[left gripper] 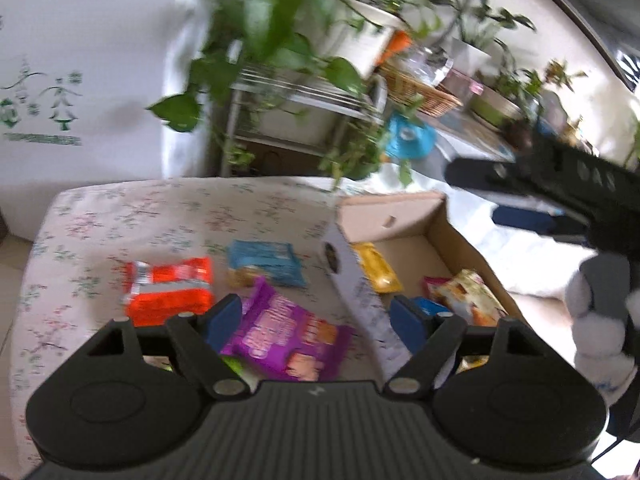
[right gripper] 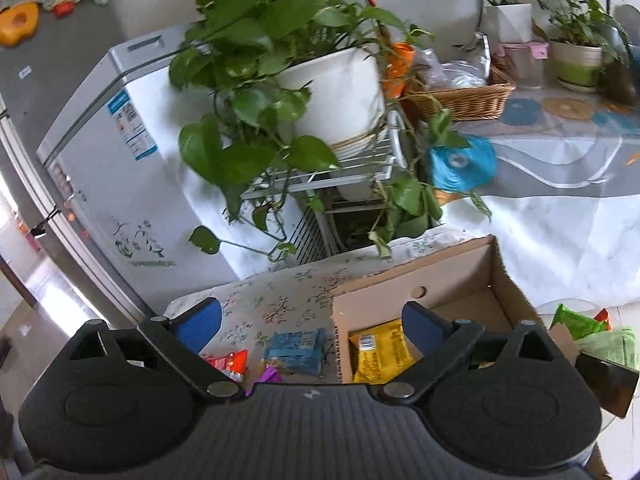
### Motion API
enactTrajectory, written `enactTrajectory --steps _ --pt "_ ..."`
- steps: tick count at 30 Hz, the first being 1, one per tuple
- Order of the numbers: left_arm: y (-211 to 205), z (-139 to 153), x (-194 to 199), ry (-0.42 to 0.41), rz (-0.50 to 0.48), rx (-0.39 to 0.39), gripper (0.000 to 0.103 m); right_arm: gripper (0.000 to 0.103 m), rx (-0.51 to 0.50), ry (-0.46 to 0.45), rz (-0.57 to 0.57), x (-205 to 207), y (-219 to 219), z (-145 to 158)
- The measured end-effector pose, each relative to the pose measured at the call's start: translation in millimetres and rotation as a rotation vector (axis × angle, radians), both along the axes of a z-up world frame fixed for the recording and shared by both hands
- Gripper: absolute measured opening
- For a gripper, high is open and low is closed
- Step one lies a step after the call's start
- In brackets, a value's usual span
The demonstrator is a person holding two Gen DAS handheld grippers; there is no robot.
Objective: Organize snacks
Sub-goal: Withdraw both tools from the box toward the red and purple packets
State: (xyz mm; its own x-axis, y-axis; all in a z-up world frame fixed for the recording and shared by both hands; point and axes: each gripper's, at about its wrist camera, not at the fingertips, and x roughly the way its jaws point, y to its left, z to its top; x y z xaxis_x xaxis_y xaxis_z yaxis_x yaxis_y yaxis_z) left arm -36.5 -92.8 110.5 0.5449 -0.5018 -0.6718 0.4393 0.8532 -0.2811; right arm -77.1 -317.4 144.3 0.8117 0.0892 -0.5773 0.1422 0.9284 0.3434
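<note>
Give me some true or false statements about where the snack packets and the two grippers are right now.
1. The yellow snack packet lies inside the open cardboard box. True.
2. The purple snack packet is in the box. False: it lies on the floral tablecloth.
3. The left gripper grips the orange-red packet. False: it is open, holding nothing.
4. The right gripper is open and empty. True.
5. The blue packet lies outside the box. True.
</note>
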Motion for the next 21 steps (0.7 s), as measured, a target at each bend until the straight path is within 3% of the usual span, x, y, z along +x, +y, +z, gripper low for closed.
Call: enactTrajectory --steps 7,13,21 --pt "43 -4 25 0.018 0.101 0.007 0.087 0.101 0.021 0.037 0.015 9 17 -8" --pt "65 -17 49 0.061 0.165 0.038 0.087 0.101 -0.003 0.052 0.113 19 41 -15" --pt "68 -43 81 0.116 0.15 0.077 0.087 0.101 -0.082 0.109 0.237 31 70 -35"
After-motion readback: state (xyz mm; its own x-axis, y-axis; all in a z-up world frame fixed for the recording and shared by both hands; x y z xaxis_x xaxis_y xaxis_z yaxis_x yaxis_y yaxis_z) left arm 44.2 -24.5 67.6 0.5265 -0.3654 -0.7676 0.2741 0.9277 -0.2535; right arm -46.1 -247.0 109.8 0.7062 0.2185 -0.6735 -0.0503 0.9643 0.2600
